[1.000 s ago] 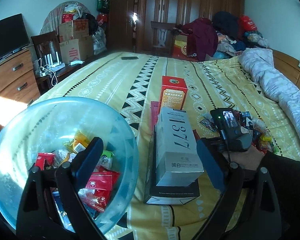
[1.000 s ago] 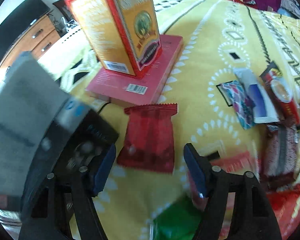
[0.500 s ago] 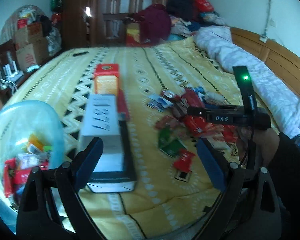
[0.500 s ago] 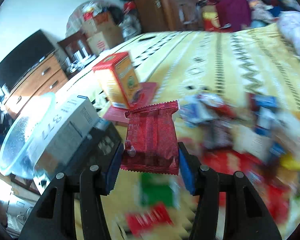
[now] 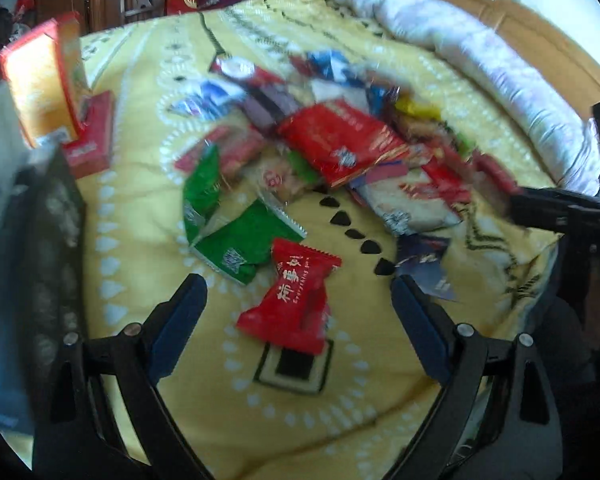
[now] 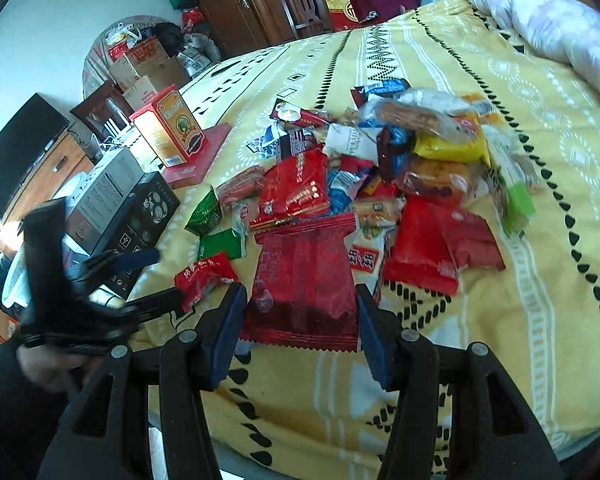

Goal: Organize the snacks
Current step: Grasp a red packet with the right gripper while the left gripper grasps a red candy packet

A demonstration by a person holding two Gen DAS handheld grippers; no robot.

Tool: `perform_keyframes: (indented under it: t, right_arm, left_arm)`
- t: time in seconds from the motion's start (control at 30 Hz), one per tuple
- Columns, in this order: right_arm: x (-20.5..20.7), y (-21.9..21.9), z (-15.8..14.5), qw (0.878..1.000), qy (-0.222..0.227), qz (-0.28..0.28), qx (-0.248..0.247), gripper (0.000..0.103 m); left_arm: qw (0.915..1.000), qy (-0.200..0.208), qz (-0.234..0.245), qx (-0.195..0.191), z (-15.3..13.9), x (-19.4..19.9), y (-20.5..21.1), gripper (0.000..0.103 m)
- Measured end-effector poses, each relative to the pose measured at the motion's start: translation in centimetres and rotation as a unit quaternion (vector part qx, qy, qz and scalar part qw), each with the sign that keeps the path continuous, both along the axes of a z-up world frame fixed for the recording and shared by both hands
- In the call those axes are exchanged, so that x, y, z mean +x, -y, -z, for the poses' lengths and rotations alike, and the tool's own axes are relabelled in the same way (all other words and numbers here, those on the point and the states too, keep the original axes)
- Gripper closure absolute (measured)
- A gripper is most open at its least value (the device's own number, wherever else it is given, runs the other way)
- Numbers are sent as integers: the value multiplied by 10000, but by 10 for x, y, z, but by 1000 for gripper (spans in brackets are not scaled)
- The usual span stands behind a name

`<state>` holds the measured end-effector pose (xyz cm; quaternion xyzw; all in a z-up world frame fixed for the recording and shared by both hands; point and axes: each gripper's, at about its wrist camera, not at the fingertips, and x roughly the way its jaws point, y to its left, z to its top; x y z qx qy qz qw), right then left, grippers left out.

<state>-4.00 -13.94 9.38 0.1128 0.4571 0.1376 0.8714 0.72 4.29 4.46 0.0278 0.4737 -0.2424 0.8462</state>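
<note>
The bedspread point(image 6: 440, 60) is yellow, with white bands, white dot rings and black zigzag and triangle rows. The quilt point(image 6: 540, 12) is pale lilac and white. The held wrapper point(image 6: 304, 280) is dark red with serrated ends. The candy point(image 5: 296, 296) is bright red with white characters. Two packets point(image 5: 240, 248) are green with white marks. A big pack point(image 5: 340, 140) is red with white print. One pouch point(image 6: 448, 146) is yellow. The upright box point(image 6: 168, 128) is red and orange-gold with a green emblem, on a pink-red flat box point(image 6: 204, 156). The grey carton point(image 6: 104, 196) lies on a black box point(image 6: 148, 216). Gripper pads point(image 6: 224, 340) are blue on black frames.
</note>
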Motion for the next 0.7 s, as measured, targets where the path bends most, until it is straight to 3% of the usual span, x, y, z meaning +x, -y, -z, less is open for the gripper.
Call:
perform_keyframes:
  t: [0.07,0.13,0.17,0.43,0.7]
  right_arm:
    - [-1,4,3,10000,-16,-5,56,45]
    - [0,5,6,9999,-32,-28,93,45]
    - [1,5,8,9999,-42,-34,116,45]
    - [0,-1,10,9998,0,-22,209,45]
    - [-1,-12,-11,9995,248,-48,164,45]
  left_arm:
    - [10000,-41,0,68,8,3,4,21]
    - [9998,-86,23,149,14,4,9,38]
    - [9997,-110,5,217,17,3,10,53]
    - [9995,117,-292,82,-1,-7,6,54]
    - [9938,846,-679,-260,-72,-19,-19,54]
